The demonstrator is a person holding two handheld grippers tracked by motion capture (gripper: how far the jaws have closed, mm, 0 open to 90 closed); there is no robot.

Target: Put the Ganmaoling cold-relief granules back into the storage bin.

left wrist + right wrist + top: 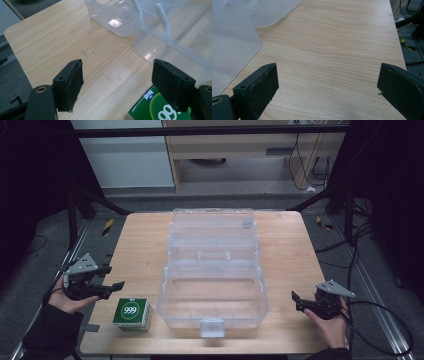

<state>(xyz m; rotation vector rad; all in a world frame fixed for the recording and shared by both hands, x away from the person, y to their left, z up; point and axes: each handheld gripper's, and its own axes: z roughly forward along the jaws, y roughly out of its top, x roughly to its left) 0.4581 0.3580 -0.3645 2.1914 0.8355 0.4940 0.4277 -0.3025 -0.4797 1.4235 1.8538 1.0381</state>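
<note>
Left gripper (107, 281): I see its jaws spread wide with nothing between them, at the worktop's (295, 255) left edge; just behind the green box (131, 314)
Right gripper (298, 301): jaws wide apart too, nothing between; near the right edge
Clear case (212, 270): lid open, mid-worktop, between the two grippers
Green box: near the front-left corner; just left of the case

Pale wooden worktop (140, 240) with rounded corners, seen from above. A clear plastic storage box (212, 297) rests at its centre with the hinged lid (212, 227) folded open flat toward the far edge. A small green carton printed "999" (131, 313) stands on the near left part, just beside the box's left wall, apart from it.
</note>
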